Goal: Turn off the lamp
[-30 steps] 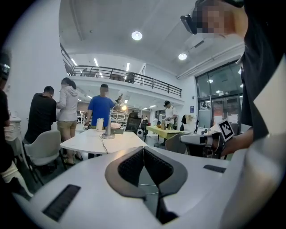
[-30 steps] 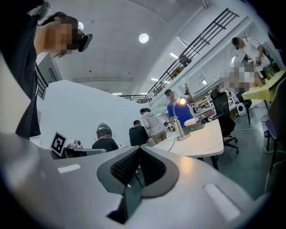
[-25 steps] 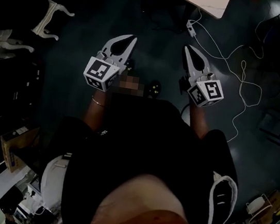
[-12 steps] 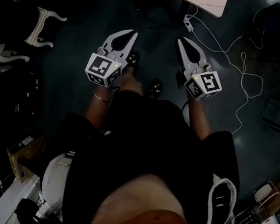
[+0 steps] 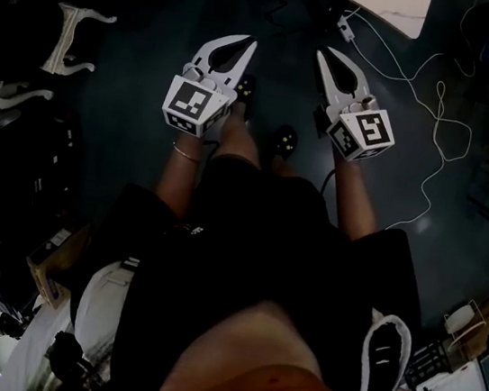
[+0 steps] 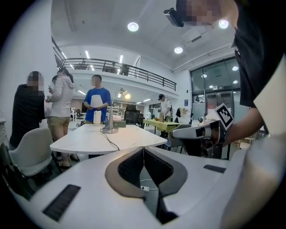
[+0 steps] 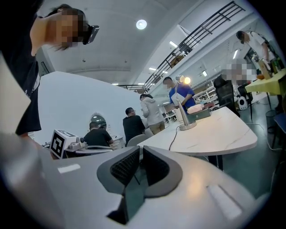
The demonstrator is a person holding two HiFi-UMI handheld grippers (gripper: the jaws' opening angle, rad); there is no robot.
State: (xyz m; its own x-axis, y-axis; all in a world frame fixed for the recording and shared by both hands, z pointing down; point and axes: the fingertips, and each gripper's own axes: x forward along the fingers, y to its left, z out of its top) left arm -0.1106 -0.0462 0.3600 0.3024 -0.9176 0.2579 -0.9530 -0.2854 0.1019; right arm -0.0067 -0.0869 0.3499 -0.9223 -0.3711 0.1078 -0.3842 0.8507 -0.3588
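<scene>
The left gripper (image 6: 143, 148) and right gripper (image 7: 139, 147) are held closed, ribbed jaws together, empty; a slender metal lamp (image 7: 187, 126) is lit on the far white table (image 7: 223, 132).

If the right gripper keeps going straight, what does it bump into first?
Most likely the near edge of the table, left of the lamp. The right gripper has its shut tips lined up with it. Depth is hard to judge.
</scene>
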